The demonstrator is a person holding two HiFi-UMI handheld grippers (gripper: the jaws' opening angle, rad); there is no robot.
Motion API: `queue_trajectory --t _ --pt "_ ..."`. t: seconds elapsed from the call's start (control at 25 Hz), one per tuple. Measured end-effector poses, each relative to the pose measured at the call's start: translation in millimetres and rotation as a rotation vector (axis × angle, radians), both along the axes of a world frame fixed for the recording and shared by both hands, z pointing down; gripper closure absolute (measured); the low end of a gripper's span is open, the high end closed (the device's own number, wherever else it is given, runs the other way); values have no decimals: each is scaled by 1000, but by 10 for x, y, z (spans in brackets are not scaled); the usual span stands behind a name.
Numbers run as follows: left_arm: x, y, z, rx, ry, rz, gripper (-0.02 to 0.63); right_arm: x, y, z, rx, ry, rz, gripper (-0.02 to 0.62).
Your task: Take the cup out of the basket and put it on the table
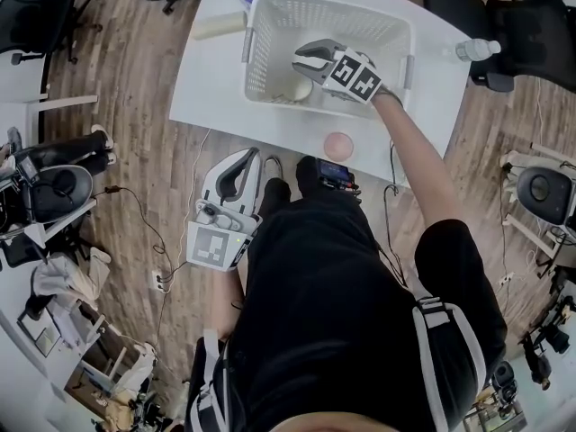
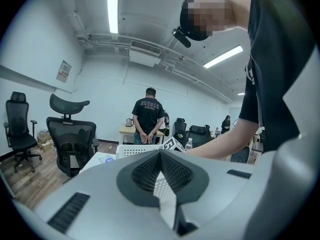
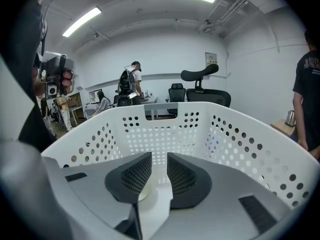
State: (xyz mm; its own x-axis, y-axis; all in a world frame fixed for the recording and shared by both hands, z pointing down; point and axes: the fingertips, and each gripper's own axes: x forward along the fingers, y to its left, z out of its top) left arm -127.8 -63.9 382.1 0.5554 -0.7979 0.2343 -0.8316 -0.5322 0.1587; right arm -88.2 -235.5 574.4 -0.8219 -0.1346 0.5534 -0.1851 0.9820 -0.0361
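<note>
Right gripper point(image 1: 302, 62) point(image 3: 159, 171): reaches down inside the white basket point(image 1: 270, 9), jaws a narrow gap apart, nothing clamped between the pads. Cream cup point(image 1: 298, 88) point(image 3: 143, 192) sits on the basket floor just under the jaw tips, partly hidden by one pad; contact cannot be told. Basket stands on the white table point(image 1: 214, 75). Left gripper point(image 1: 239, 171) point(image 2: 160, 170): held low beside the person's body, off the table, jaws together and empty

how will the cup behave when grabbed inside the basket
The cup looks small and plain, so probably light. Its smooth, rounded wall may slip or roll away between the right gripper's open jaws. The basket walls should stop it quickly.
</note>
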Motion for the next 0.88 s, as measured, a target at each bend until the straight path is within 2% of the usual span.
queue_trajectory --t 0.4,0.88 --pt "17 -24 38 -12 3 19 584 -45 103 361 -47 95 -59 506" --pt "-38 -89 58 -17 8 11 584 -31 181 693 -54 187 -105 506"
